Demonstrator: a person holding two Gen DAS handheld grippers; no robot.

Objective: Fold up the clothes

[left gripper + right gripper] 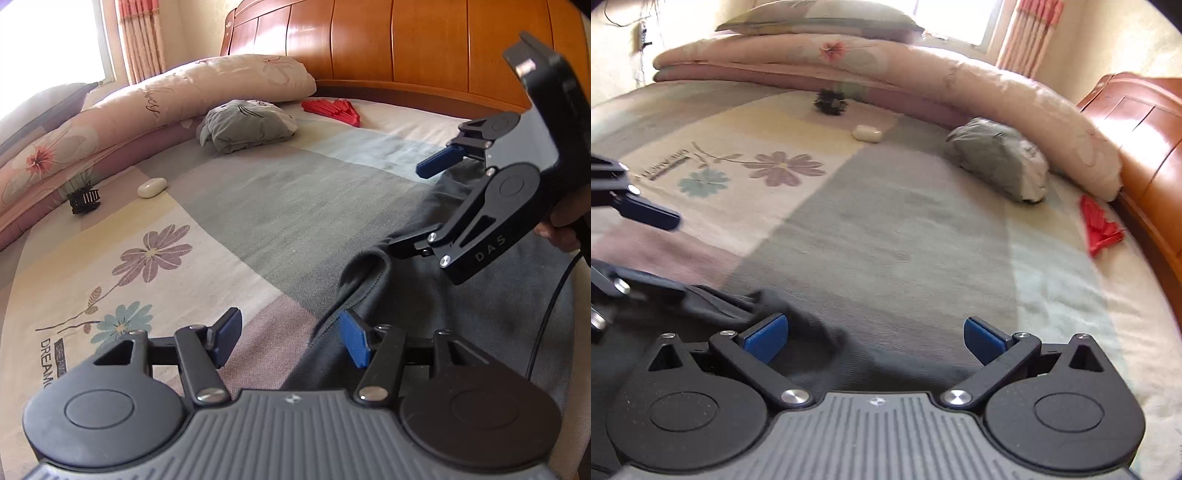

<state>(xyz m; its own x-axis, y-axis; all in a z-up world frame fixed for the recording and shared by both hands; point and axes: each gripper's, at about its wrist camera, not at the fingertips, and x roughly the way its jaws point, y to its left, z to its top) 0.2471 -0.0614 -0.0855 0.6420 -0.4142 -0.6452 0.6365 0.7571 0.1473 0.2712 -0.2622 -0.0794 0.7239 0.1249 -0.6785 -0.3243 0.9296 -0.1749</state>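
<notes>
Sunlight falls on a big bed (236, 221) with a flower blanket and a wooden headboard (406, 40) behind it. From your left wrist camera, your left gripper (291, 341) has its jaws partway apart with nothing squeezed between them. The edge of the dark grey garment (424, 302) lies by its right blue pad (354, 343). Your right gripper (417, 210) hangs over the same garment with jaws apart, one lower finger down at the cloth fold. Farther off sit a bundled grey cloth (247, 125), a red fan (332, 110), a small white case (152, 187) and a black hair clip (85, 199) beside the long folded quilt (166, 99).

From your right wrist camera, your right gripper (875, 339) stands wide, holding nothing. The dark grey garment (798, 332) lies under and between its pads. Your left gripper (646, 243) pokes in at the left edge.
</notes>
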